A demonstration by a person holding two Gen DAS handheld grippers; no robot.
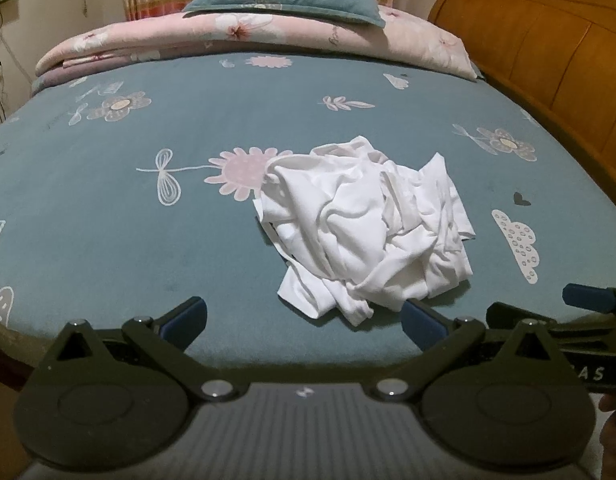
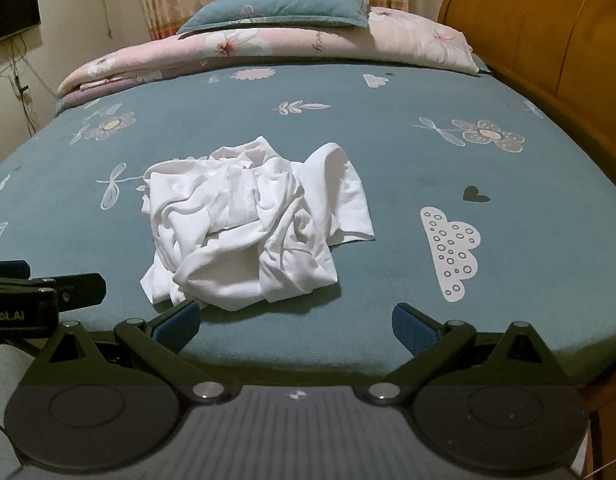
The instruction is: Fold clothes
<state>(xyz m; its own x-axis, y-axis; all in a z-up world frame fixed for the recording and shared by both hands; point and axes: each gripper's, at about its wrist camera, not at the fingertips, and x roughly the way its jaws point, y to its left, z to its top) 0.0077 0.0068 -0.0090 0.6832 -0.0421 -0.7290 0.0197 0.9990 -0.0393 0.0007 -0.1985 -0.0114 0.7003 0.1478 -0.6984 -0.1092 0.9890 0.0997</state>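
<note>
A white garment [image 1: 368, 228] lies crumpled in a heap on the teal bed sheet [image 1: 107, 208], toward the near edge. In the right wrist view the same white garment [image 2: 247, 228] sits left of centre. My left gripper [image 1: 303, 320] hovers at the bed's near edge, open, its right finger just below the heap's hem. My right gripper [image 2: 295, 326] is also open, its left pad [image 2: 177, 326] close to the heap's near edge. Nothing is held. The right gripper's blue tip [image 1: 588, 298] shows at the right of the left wrist view.
A folded pink floral quilt [image 1: 247, 36] with a teal pillow [image 1: 283, 0] on top lies at the far end. A wooden headboard [image 1: 548, 48] runs along the right side. Bare sheet [image 2: 448, 168] spreads around the heap. Curtains and a wall with cables stand behind.
</note>
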